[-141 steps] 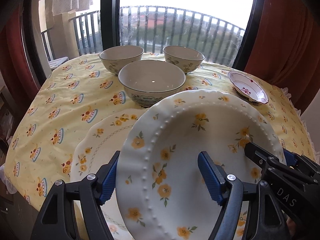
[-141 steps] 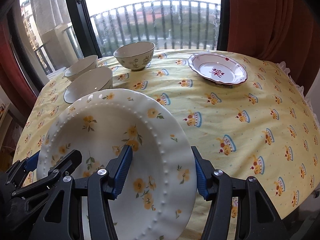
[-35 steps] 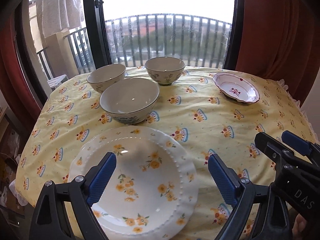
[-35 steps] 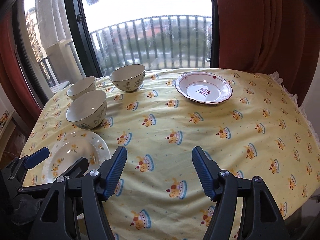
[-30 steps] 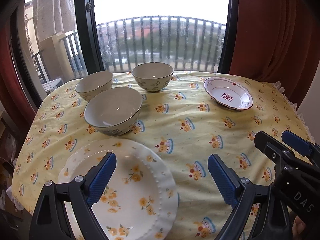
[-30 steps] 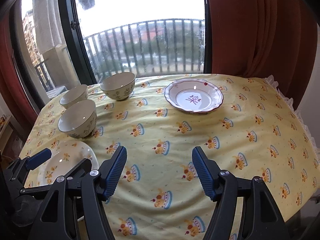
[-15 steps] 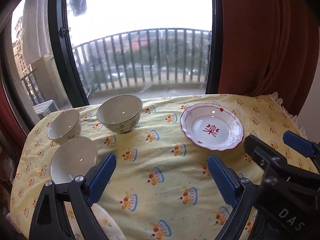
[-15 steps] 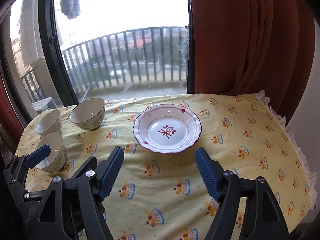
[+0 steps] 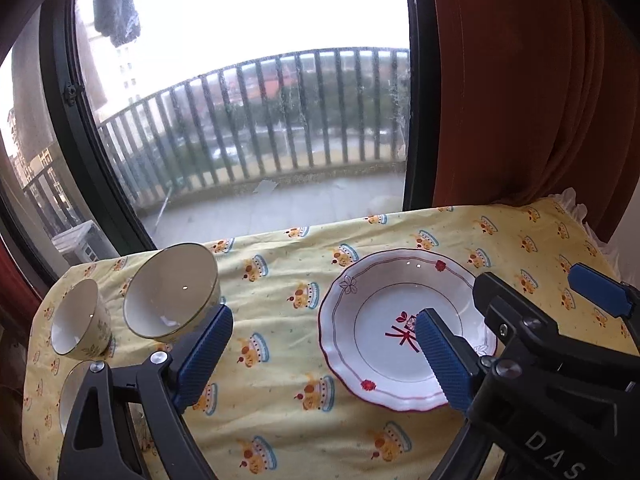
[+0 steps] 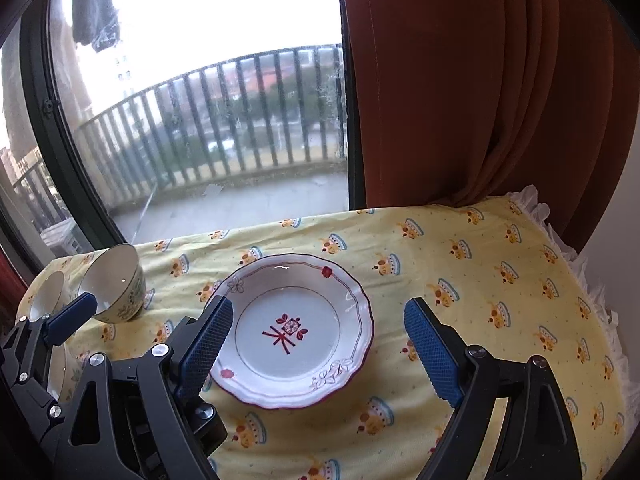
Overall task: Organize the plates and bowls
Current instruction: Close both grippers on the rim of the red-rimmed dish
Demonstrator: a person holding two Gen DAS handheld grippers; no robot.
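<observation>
Two grippers hover over yellow-clothed worktop (image 10: 472,280), both empty. Right gripper (image 10: 318,344): fingers opening, spread wide either side of red-trimmed plate (image 10: 292,328), no contact. Left gripper (image 9: 320,354): fingers released; same plate under its right finger, three bowls (image 9: 172,292) beyond its left finger.
</observation>
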